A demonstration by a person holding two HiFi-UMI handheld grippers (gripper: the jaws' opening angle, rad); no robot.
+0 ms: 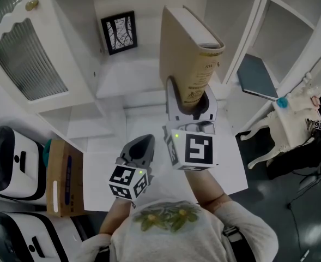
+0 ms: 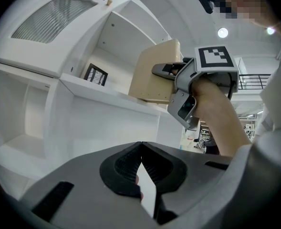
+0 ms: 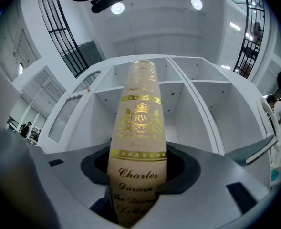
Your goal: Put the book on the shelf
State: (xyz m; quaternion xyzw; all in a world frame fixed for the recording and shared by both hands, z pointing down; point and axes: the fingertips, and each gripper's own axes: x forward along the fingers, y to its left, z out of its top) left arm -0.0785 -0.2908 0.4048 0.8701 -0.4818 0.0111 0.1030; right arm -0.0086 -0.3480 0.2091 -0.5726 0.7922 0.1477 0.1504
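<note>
Framed picture (image 1: 119, 33) upright; cardboard box (image 1: 65, 176) beside white-black cases (image 1: 10, 160).

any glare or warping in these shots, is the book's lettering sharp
Right gripper view: heavy fisheye bows the shelf, ceiling lamps blow out, yet gold lettering on the book reads sharp. Left gripper view: dark rounded corners. Head view: even light, little shadow.

Lowest lettering of book (image 3: 137, 128) behind jaws

Big hall, prob. a test studio: white shelf unit (image 1: 122, 86), high ceiling (image 3: 154, 32) w/ spotlights (image 3: 196, 3), railings (image 3: 59, 30).
</note>
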